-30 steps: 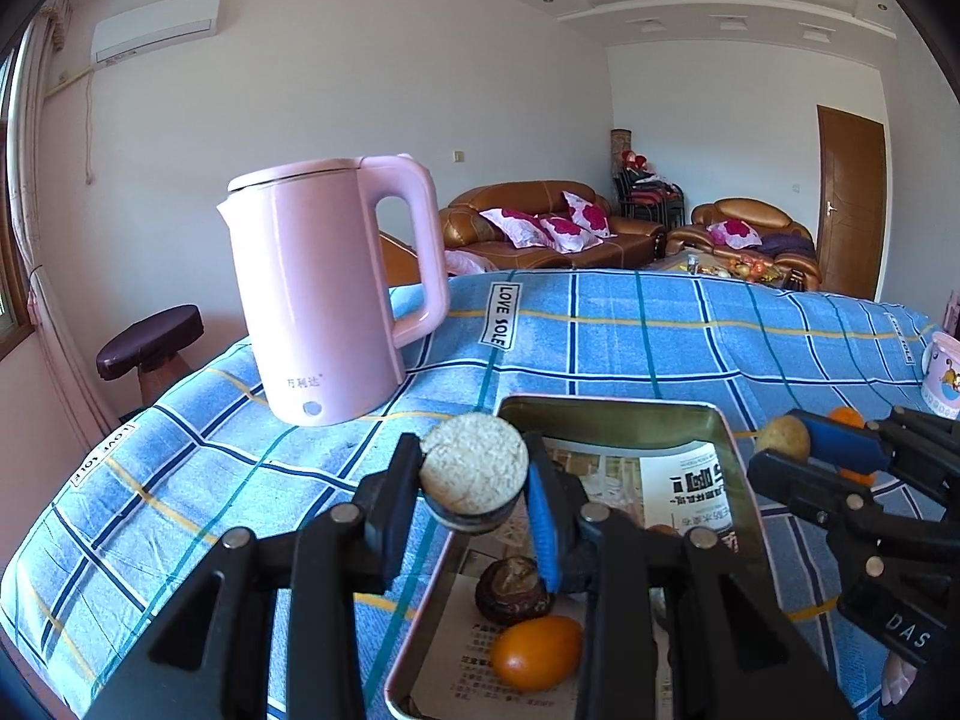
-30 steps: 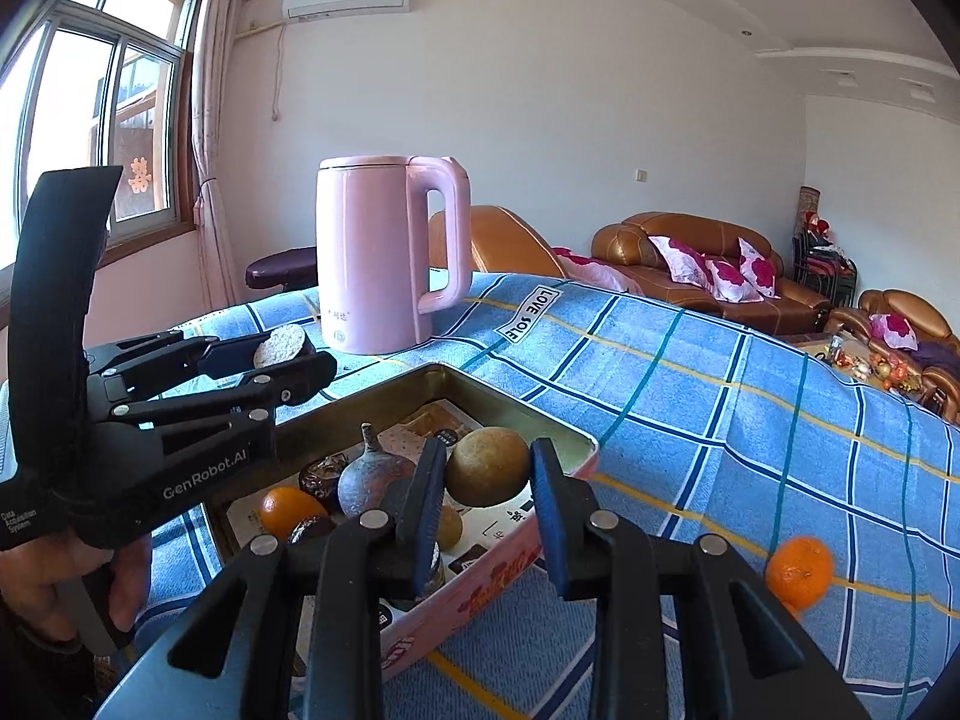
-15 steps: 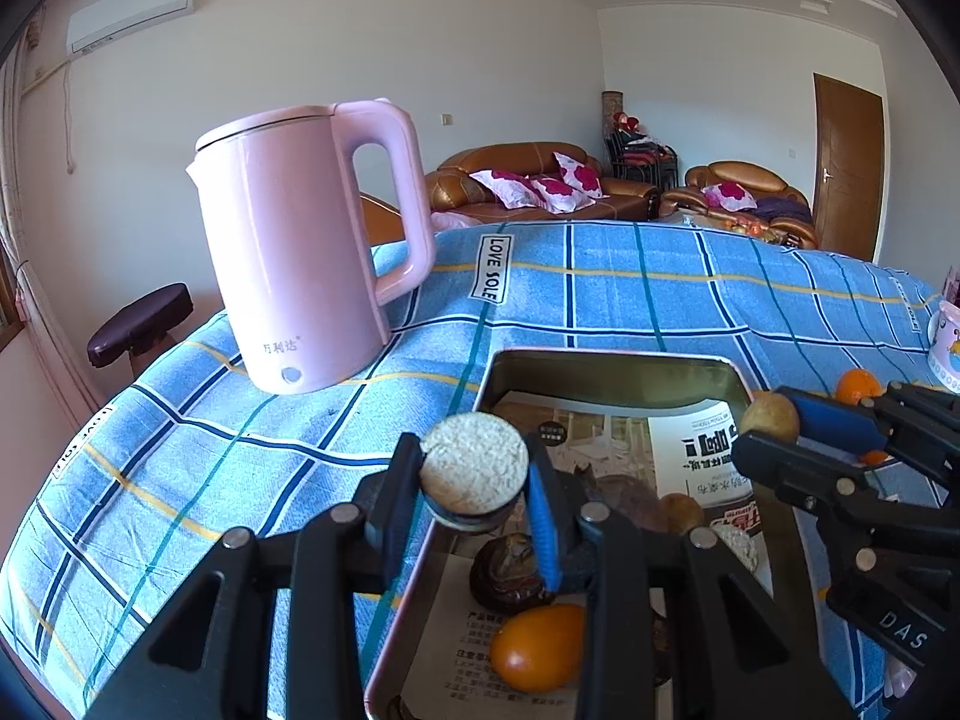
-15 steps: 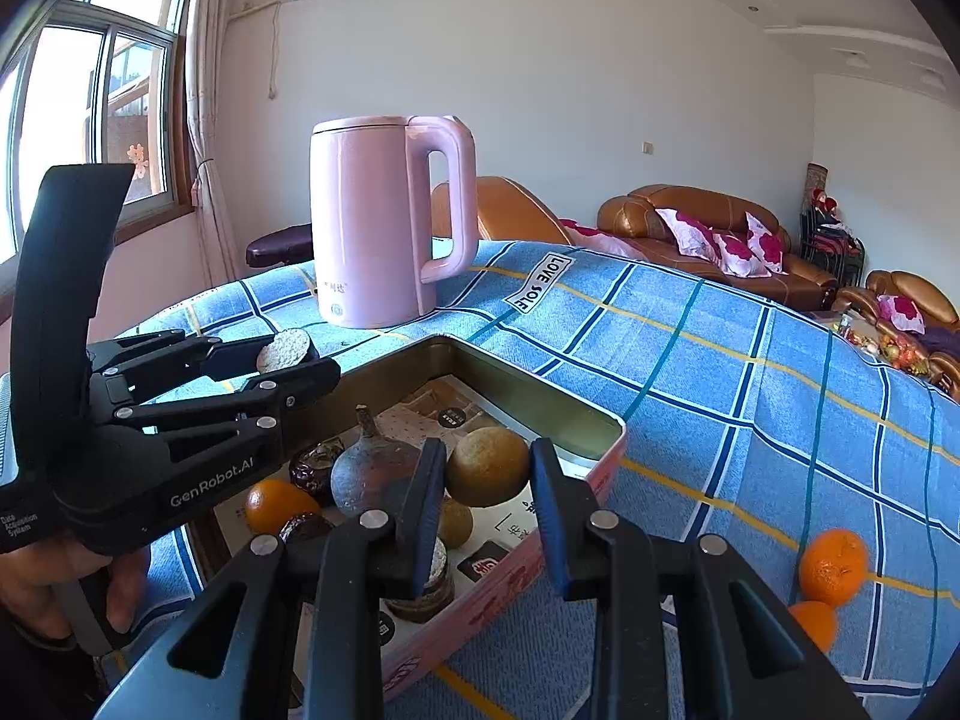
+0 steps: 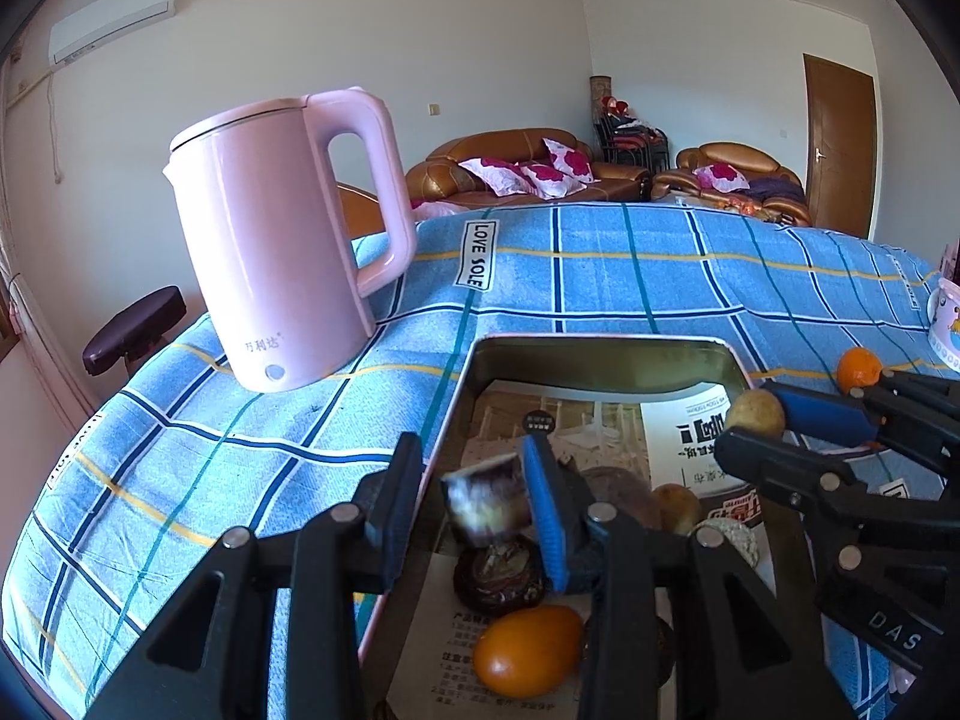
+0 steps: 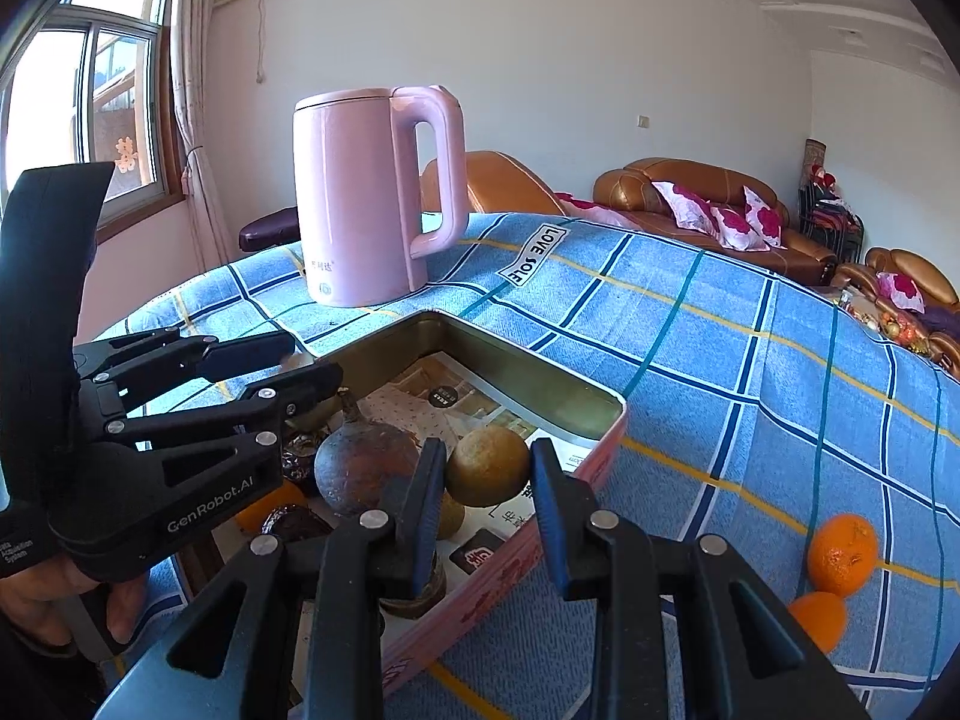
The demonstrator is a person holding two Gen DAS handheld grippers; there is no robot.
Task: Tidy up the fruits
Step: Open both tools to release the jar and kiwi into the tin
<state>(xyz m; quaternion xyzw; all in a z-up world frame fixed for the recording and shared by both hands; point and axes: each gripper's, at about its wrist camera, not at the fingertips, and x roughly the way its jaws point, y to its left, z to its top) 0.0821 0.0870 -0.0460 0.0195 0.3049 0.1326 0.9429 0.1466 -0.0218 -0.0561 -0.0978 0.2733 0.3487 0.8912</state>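
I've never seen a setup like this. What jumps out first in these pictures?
The tall pink kettle stands out at once, upright on the blue checked cloth behind a metal tray of fruit. Over that tray the left tongs gape wide, a blurred round piece lying against one blue pad, while the right tongs frame a brownish round fruit. Two oranges lie loose on the cloth right of the tray.

Left claw (image 5: pixel 474 498): black plastic linkage, silver screws, blue pads on fingers (image 5: pixel 545 516); side marked "GenRobot.AI". Right claw (image 6: pixel 487 498): same black build, silver screws, blue pad, "DAS" lettering. Bare-skinned hand (image 6: pixel 57 606) on left handle.
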